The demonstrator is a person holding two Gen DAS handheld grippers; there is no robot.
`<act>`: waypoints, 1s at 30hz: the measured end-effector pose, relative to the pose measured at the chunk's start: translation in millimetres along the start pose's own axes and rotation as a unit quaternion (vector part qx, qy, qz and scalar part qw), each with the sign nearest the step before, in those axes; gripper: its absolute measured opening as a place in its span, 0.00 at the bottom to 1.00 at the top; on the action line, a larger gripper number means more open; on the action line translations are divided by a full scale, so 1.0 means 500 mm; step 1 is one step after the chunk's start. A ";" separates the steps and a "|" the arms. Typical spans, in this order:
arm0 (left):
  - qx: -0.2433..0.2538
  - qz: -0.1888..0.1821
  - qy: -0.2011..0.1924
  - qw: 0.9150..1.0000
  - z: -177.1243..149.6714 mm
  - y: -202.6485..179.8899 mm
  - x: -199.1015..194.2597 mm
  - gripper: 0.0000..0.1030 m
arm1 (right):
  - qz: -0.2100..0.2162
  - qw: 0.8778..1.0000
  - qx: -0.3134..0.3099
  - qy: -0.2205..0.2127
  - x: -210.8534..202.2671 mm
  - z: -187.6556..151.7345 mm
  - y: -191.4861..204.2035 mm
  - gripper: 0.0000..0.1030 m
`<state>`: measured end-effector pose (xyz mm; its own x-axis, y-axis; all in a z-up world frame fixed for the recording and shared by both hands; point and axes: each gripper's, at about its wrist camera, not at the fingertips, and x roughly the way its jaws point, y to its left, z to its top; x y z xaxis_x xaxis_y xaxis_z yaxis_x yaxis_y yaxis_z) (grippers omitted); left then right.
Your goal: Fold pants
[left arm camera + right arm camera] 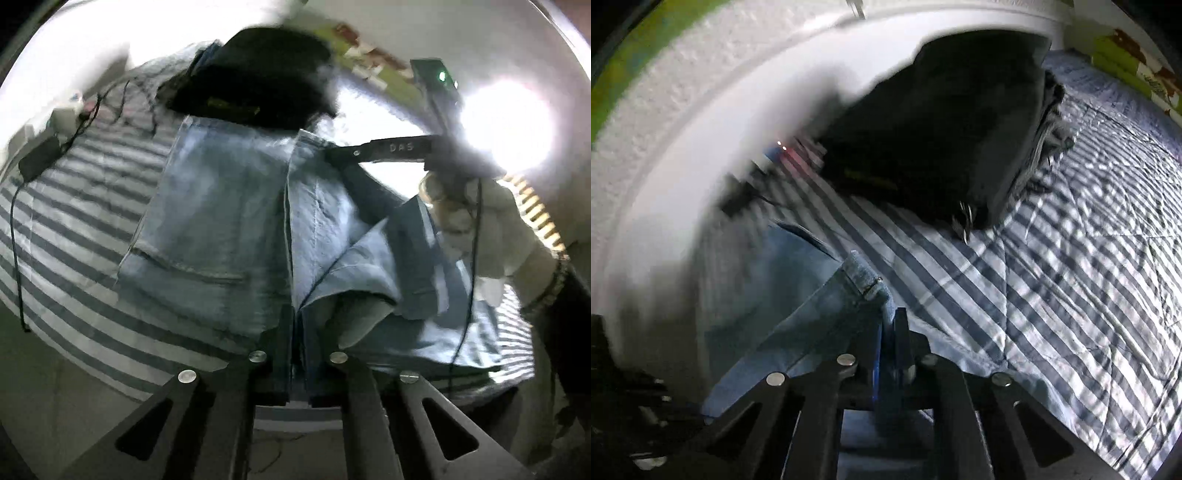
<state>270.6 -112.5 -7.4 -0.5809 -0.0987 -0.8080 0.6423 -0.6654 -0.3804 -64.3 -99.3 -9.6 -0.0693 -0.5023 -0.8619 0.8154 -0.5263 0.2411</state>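
Striped bedspread (1052, 236) covers bed, dark folded clothes pile (258, 77) at far end. Light-blue jeans (207, 221) lie on bedspread, near edge lifted. Left hand-held gripper (295, 325) angled down, clenched on jeans edge. Right hand-held gripper (892, 332) angled down, clamped on waistband corner. Person's light sleeve (491, 225) at right, behind right hand-held gripper. No containers seen.
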 end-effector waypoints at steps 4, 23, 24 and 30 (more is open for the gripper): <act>0.003 0.032 0.004 0.999 0.002 0.013 0.009 0.12 | 0.002 1.000 0.024 -0.003 -0.011 0.005 -0.017 0.17; 0.113 0.017 0.013 0.993 -0.008 -0.100 0.015 0.32 | 0.065 0.987 0.128 0.065 -0.127 -0.272 -0.097 0.43; 0.119 0.023 0.015 0.993 -0.009 -0.104 0.021 0.32 | 0.062 0.987 0.132 0.072 -0.116 -0.268 -0.097 0.42; 0.126 0.026 0.030 0.991 -0.008 -0.100 0.050 0.32 | 0.164 0.971 0.174 0.024 -0.141 -0.213 -0.111 0.07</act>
<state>225.8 -78.8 -10.2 -0.5145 -0.0990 -0.8517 0.5204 -0.8255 -0.2184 -43.4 38.6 -9.7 0.1940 -0.6543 -0.7310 0.5444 -0.5480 0.6350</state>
